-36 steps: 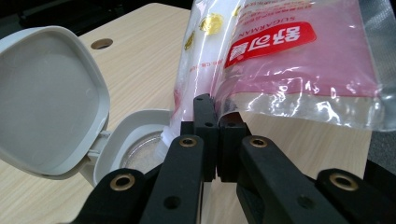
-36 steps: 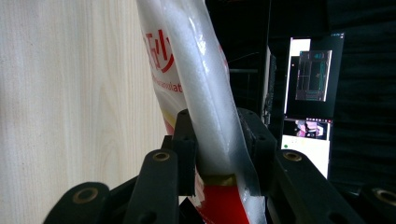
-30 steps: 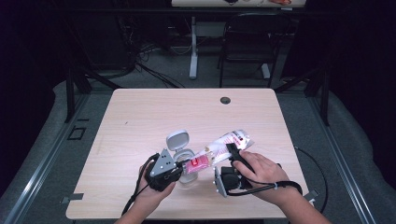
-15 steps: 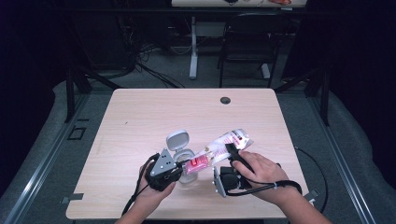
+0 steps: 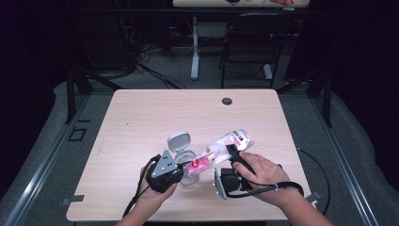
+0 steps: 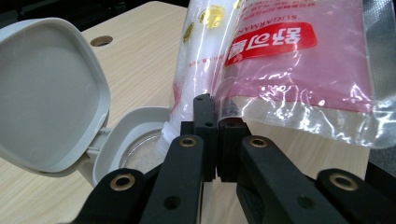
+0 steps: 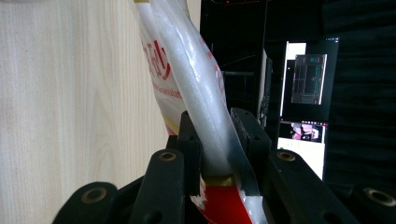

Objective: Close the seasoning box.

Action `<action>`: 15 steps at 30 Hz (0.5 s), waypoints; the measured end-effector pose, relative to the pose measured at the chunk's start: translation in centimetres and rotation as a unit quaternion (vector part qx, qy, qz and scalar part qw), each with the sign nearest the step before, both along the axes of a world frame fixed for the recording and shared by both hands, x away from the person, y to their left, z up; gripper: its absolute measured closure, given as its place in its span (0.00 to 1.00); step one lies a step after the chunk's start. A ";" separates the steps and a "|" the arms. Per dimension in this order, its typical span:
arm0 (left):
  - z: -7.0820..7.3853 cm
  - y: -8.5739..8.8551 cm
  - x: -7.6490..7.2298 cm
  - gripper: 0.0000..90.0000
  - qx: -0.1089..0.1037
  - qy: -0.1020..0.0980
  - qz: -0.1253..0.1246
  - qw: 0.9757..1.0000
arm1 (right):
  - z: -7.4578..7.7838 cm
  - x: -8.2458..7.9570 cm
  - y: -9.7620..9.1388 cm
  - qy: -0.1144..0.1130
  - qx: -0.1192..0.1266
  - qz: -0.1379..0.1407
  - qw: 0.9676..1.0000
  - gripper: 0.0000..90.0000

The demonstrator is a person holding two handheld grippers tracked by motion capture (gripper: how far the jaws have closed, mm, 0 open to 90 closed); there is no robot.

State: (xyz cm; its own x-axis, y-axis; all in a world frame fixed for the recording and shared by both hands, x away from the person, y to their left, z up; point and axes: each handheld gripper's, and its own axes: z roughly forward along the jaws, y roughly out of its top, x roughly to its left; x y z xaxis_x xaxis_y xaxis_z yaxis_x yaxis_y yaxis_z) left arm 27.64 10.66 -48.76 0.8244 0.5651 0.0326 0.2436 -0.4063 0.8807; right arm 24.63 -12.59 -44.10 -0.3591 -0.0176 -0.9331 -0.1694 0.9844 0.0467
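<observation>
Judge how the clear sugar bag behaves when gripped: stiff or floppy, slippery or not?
Probably floppy: the sugar bag sags between left claw and right claw. Its glossy film looks slippery. Loose white contents likely shift.

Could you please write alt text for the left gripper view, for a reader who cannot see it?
The left gripper is shut on the lower edge of a clear sugar bag with a red label, held tilted over an open grey container. The container's hinged lid stands flipped up at left, on a light wooden table.
</observation>
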 end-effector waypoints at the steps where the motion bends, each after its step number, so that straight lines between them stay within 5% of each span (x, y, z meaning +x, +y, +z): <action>1: 0.0 0.0 0.0 1.00 0.000 0.000 0.000 1.000 | 0.0 0.0 0.0 -0.001 0.000 0.001 1.000 0.83; 15: 0.0 -0.1 0.0 0.99 -0.004 0.000 -0.002 1.000 | 0.4 -0.1 0.0 -0.006 -0.006 0.004 1.000 0.84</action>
